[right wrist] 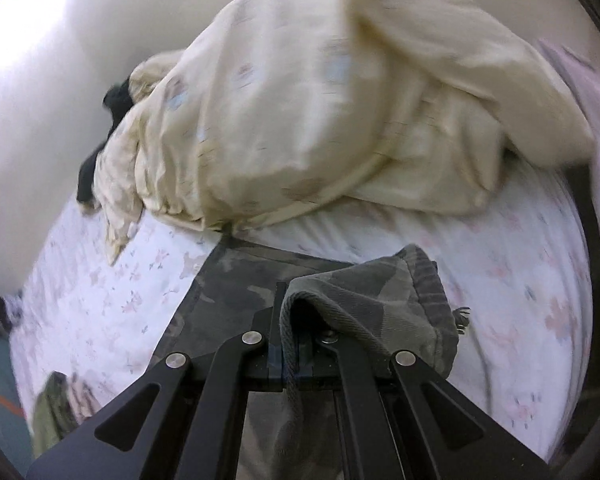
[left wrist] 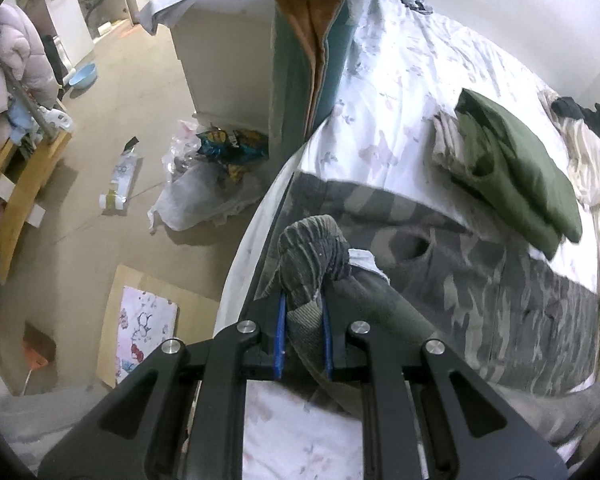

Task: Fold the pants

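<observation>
- The bed [left wrist: 400, 80], under a white floral sheet, carries everything; its near edge curves down the left wrist view, with the floor to its left.
- A cream duvet [right wrist: 320, 100] lies bunched along the far side of the bed against the wall, with a black garment [right wrist: 114, 100] tucked at its left end.
- The camouflage pants [left wrist: 500, 280] lie spread flat along the near edge of the bed; in the right wrist view their far edge reaches almost to the foot of the duvet.
- A folded olive-green garment [left wrist: 520, 168] sits on a folded pale one, just beyond the pants toward the middle of the bed.
- A teal blanket with an orange lining [left wrist: 308, 60] hangs over the far corner of the bed, beside a white cabinet [left wrist: 220, 48].
- The left gripper [left wrist: 305, 320] has its blue-padded jaws narrow, pinching a bunched, ribbed end of the pants, lifted above the flat cloth at the bed's near edge.
- The right gripper [right wrist: 296, 344] has its jaws close together on another ribbed hem of the pants, the fabric draped over its right finger and raised off the sheet.
</observation>
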The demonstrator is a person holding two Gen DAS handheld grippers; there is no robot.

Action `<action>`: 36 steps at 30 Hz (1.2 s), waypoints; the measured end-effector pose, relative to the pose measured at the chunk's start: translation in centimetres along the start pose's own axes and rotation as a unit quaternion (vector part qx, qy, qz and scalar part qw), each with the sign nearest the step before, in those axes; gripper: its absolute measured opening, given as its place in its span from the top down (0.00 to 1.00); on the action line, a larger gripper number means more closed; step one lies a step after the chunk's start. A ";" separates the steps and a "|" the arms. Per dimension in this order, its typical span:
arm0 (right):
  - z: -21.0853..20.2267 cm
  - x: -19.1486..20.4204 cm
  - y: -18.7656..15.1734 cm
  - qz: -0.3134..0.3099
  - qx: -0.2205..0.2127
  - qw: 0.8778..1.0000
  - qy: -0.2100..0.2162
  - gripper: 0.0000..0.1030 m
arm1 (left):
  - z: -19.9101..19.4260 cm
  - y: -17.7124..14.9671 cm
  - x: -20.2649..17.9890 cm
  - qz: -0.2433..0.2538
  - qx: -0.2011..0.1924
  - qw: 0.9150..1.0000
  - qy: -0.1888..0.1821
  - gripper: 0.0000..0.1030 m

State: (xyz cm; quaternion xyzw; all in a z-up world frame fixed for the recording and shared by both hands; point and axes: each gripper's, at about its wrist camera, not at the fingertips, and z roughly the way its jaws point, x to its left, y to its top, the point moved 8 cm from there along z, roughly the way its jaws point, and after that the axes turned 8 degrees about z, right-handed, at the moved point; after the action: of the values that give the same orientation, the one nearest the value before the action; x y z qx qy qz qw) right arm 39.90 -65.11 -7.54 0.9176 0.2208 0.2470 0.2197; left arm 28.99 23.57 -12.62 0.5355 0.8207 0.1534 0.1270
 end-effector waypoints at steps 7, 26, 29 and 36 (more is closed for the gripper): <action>10.8 11.0 -1.5 -0.142 0.025 0.988 -0.051 1.00 | 5.7 3.3 -1.0 0.024 0.028 0.999 0.011 0.88; 9.4 17.4 -7.6 -0.329 0.009 0.944 0.024 0.31 | 3.6 6.5 2.0 0.070 -0.096 0.990 0.071 0.23; 4.3 22.3 -17.8 -0.402 0.103 0.895 0.163 0.31 | 4.0 4.9 3.3 0.069 -0.079 0.992 0.069 0.23; -10.9 30.9 -42.2 -0.554 0.203 0.719 0.367 0.31 | 5.4 3.4 7.2 0.075 -0.058 0.995 0.024 0.23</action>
State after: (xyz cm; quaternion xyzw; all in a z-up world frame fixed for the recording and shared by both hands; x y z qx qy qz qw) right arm 45.51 -11.98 -9.60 0.4917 0.7981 0.3473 0.0272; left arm 31.01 32.13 -16.58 0.5835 0.7708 0.2224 0.1263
